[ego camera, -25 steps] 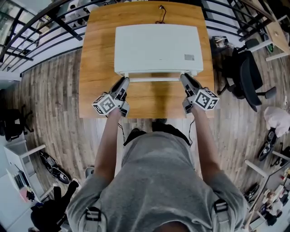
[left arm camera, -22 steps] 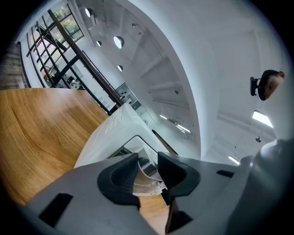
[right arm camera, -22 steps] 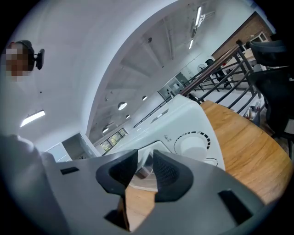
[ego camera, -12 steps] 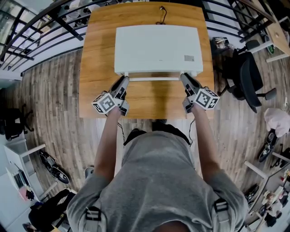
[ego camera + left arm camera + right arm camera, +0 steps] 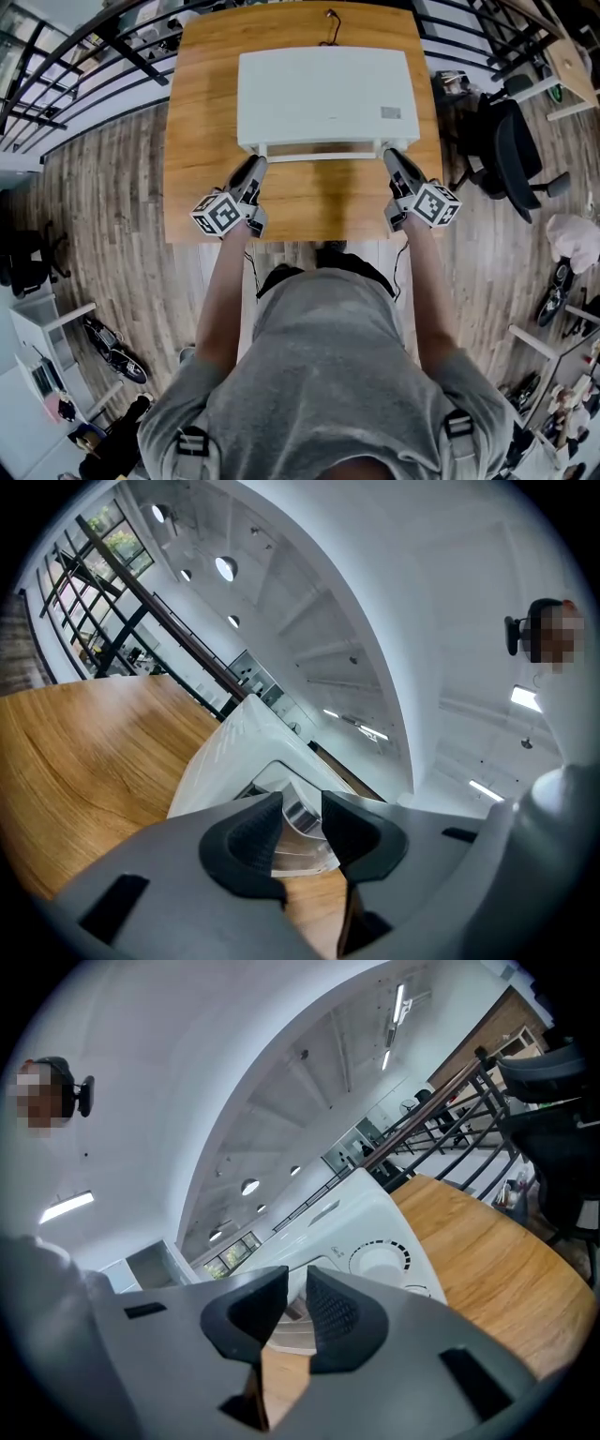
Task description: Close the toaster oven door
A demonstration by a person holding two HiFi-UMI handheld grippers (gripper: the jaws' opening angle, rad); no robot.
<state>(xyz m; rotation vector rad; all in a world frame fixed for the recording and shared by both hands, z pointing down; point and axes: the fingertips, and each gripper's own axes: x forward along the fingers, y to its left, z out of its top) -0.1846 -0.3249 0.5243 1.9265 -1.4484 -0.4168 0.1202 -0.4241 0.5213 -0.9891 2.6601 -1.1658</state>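
A white toaster oven (image 5: 323,98) stands at the back of the wooden table (image 5: 197,112), and its door handle bar (image 5: 323,156) lies close under the front edge. My left gripper (image 5: 257,169) rests at the bar's left end. Its jaws stand apart, with the handle's end (image 5: 300,813) showing through the gap just beyond the pads (image 5: 251,834). My right gripper (image 5: 392,157) is at the bar's right end, near the control dial (image 5: 380,1260). Its jaws are closing to a narrow slit, and I see nothing pinched between the pads (image 5: 330,1312).
A black cord (image 5: 330,28) leaves the oven's back toward the table's far edge. Bare wood runs along the near strip of table (image 5: 319,202) between the grippers. Office chairs (image 5: 511,159) stand to the right, and a dark railing (image 5: 84,56) to the left.
The handle bar has drawn in closer to the oven's front. The right gripper has shifted slightly right and forward. The left gripper has stayed put.
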